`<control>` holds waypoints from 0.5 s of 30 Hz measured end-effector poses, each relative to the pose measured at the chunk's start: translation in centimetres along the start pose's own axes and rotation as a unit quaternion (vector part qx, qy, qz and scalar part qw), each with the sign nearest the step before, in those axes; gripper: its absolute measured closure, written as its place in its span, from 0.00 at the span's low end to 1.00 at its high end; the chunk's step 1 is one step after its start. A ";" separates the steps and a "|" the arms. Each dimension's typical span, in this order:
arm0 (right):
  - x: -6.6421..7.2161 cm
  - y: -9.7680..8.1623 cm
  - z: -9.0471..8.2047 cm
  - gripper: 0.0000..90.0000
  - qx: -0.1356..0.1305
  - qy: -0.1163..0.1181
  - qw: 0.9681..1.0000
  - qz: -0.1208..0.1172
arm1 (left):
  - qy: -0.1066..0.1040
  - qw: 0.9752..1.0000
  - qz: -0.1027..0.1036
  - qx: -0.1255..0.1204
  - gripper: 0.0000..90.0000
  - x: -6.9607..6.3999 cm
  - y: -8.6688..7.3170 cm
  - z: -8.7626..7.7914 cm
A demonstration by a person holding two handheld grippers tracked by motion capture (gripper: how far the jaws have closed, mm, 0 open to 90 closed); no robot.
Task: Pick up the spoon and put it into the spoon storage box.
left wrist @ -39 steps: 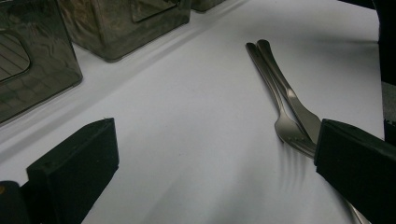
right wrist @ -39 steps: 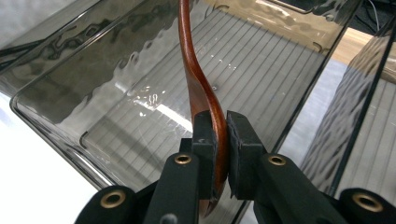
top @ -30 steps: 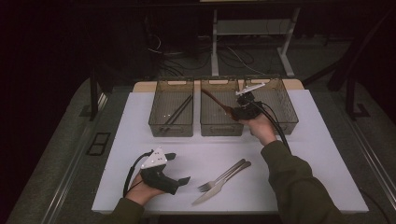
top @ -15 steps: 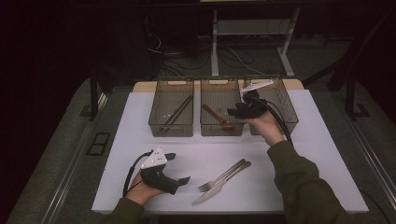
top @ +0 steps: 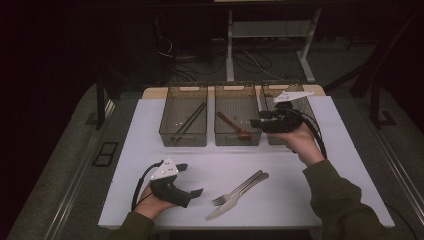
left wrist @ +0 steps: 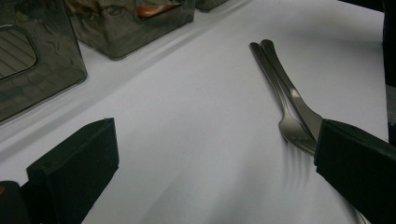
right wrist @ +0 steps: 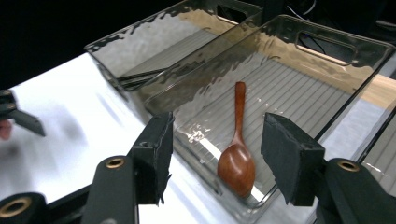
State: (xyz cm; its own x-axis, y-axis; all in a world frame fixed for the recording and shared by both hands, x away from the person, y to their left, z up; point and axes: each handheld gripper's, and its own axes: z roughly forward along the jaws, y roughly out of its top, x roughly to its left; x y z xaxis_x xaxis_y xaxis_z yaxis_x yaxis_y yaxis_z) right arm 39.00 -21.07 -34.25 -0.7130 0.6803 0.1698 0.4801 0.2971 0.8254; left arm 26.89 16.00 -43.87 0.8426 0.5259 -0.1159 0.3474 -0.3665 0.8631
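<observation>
Right gripper sits above the near end of the bins, over the wall between the middle bin and the right bin, jaws pointing left across the middle bin. Jaws are apart with nothing between the pads; they've just been opening. In the right gripper view the gripper frames the wooden spoon between the two pads, but the spoon lies well below them on the ribbed floor of the middle bin, clear of both. Spoon bowl is toward the gripper near the bin's near wall, handle running away toward the far end. From the high view the wooden spoon lies diagonally in that bin, bowl just left of the jaw tips.

Next bin over, the left bin, holds dark chopsticks, lying diagonally; same left bin with the chopsticks shows beyond the spoon's bin in the right gripper view.

Left gripper rests low at the near left of the white table, jaws wide apart and empty, pointing right toward the cutlery. In the left gripper view a metal fork lies on the white surface beside its right pad, a knife alongside it, handles together. High view: fork and knife lie side by side at the near middle, well apart from the right gripper.
</observation>
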 end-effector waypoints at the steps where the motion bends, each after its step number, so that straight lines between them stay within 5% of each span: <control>1: 0.1 -0.2 -0.2 0.47 -0.001 0.004 1.000 -0.003 | 0.000 1.000 0.001 0.002 0.00 0.0 0.0 0.0; 15: 1.7 -3.3 -2.4 0.51 -0.008 0.023 1.000 -0.018 | 0.002 1.000 0.001 0.000 0.00 0.0 0.0 0.0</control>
State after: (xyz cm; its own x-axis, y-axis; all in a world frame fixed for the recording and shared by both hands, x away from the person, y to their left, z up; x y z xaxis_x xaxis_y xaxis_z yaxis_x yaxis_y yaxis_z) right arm 34.99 -22.50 -35.38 -0.7531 0.6371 0.1641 0.4457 0.3106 0.8396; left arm 26.89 16.06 -43.88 0.8415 0.5288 -0.1112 0.3451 -0.3677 0.8635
